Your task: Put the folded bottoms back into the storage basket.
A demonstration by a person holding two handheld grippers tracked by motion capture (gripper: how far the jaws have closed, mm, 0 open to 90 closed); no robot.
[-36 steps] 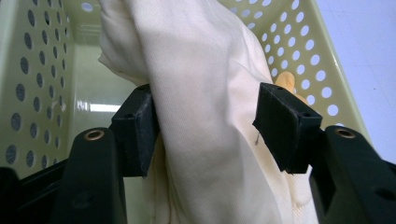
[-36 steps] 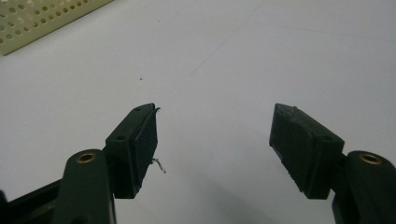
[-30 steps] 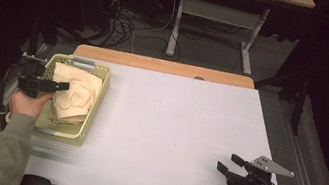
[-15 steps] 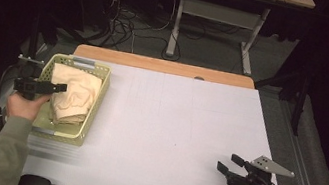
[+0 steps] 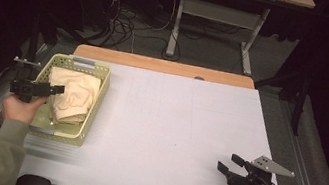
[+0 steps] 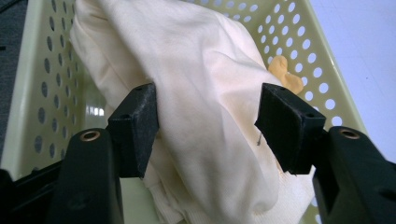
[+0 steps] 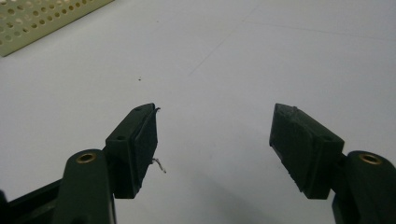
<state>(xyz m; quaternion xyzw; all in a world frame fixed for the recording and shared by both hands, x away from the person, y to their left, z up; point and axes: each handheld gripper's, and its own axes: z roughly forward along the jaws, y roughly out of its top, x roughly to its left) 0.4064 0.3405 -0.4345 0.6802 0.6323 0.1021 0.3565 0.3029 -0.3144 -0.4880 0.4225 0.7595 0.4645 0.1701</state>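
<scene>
White surface (image 5: 180,136), dark room behind. Left tool (image 5: 54,88) has slid a little toward the near end of the green basket (image 5: 93,111), jaws apart over the cream cloth (image 6: 196,93) lying inside, no grip yet. Right tool (image 5: 227,164) idle, jaws apart, empty.

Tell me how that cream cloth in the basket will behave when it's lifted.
The cream cloth lies crumpled in soft folds, so it will probably drape limply and unfold. It looks thin, likely light. The perforated basket may hardly shift. The left gripper stands open around a fold.
</scene>
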